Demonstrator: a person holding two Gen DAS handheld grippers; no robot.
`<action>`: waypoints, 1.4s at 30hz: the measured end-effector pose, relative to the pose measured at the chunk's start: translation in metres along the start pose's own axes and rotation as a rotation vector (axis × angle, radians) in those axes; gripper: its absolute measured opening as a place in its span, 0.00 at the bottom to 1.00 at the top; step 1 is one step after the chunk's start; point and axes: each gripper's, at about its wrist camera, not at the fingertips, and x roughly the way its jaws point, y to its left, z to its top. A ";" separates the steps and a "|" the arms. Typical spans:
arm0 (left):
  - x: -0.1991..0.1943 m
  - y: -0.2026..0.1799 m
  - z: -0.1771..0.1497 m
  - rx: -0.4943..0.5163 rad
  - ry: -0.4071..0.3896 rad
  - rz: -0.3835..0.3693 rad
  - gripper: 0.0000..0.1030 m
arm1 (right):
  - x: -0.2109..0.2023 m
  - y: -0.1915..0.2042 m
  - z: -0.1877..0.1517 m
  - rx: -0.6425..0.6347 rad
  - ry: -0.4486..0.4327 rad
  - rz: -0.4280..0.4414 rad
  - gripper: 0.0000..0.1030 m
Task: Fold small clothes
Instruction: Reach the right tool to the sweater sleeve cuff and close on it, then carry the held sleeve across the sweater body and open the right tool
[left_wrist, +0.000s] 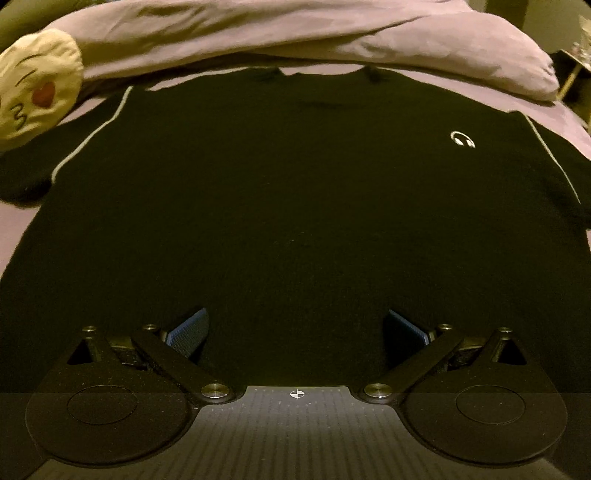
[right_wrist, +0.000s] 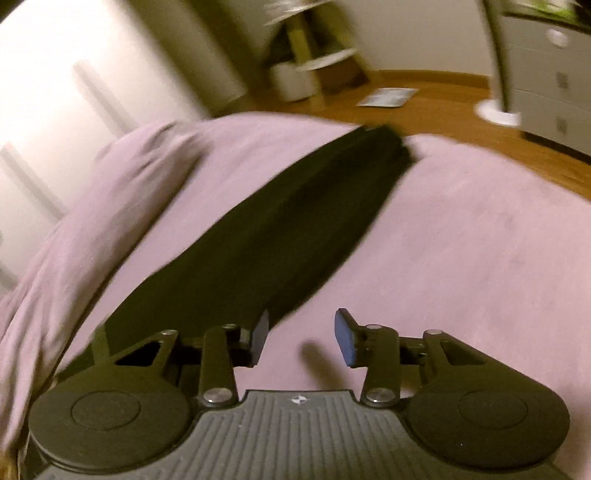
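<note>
A bed covered in a mauve sheet (right_wrist: 461, 240) carries everything, with a rumpled mauve duvet (left_wrist: 295, 33) bunched along its far side. Spread flat on the sheet lies a black long-sleeved sweatshirt with thin white shoulder piping (left_wrist: 288, 206), collar far, hem near; its long black right sleeve (right_wrist: 266, 236) stretches away across the sheet in the right wrist view. A round yellow kissing-face cushion (left_wrist: 37, 99) sits at the far left. A small white headphone logo (left_wrist: 462, 139) marks the chest.

The left gripper (left_wrist: 295, 332) hovers over the near hem, jaws spread wide, holding nothing. The right gripper (right_wrist: 301, 338) hangs just beside the sleeve's near end, jaws likewise parted and empty; this view is blurred.

The step appears to be the first sleeve fold. Doing it well probably means pinching only the sleeve, lifting slightly, and laying it across the body without dragging the torso.
</note>
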 end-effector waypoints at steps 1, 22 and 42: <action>0.001 0.000 0.001 -0.008 0.004 0.003 1.00 | 0.007 -0.005 0.007 0.026 -0.021 0.005 0.39; -0.007 0.011 0.012 -0.058 0.031 -0.033 1.00 | -0.012 0.106 0.017 -0.326 -0.171 0.083 0.11; 0.007 0.038 0.065 -0.051 -0.030 -0.038 1.00 | -0.031 0.252 -0.260 -0.804 0.227 0.367 0.17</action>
